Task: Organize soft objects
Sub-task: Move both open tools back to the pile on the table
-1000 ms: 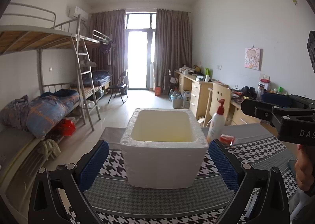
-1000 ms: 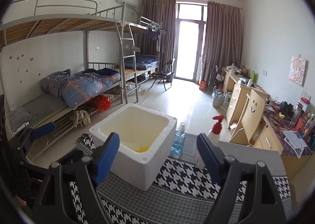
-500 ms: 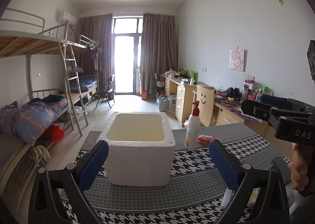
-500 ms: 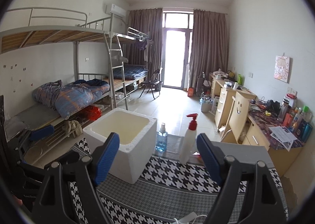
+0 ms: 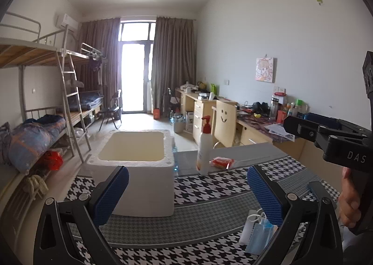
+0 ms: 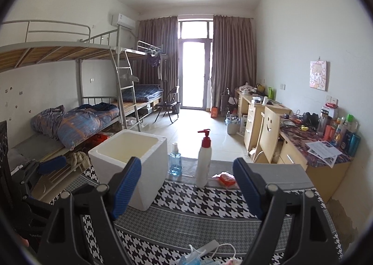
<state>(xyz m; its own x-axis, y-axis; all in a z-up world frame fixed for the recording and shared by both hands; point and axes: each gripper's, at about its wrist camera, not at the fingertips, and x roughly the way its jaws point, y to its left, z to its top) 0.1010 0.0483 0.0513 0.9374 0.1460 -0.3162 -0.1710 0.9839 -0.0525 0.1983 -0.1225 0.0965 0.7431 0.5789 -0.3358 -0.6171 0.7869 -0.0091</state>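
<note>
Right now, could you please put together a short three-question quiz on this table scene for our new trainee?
1. True or false: the foam box holds items.
2. Which bottle has a red pump: A) the white bottle or B) the blue bottle?
3. Fill in: both the left tongs and right tongs are ____.

Key: 1 false, as far as its inside shows; 2 A; 3 open.

White walls; bunk beds (image 6: pixel 70 60) left, desks (image 6: pixel 268 106) right, curtained balcony door (image 6: pixel 195 67) bright.

Face masks (image 6: pixel 198 258) — perhaps — edge-cropped
</note>
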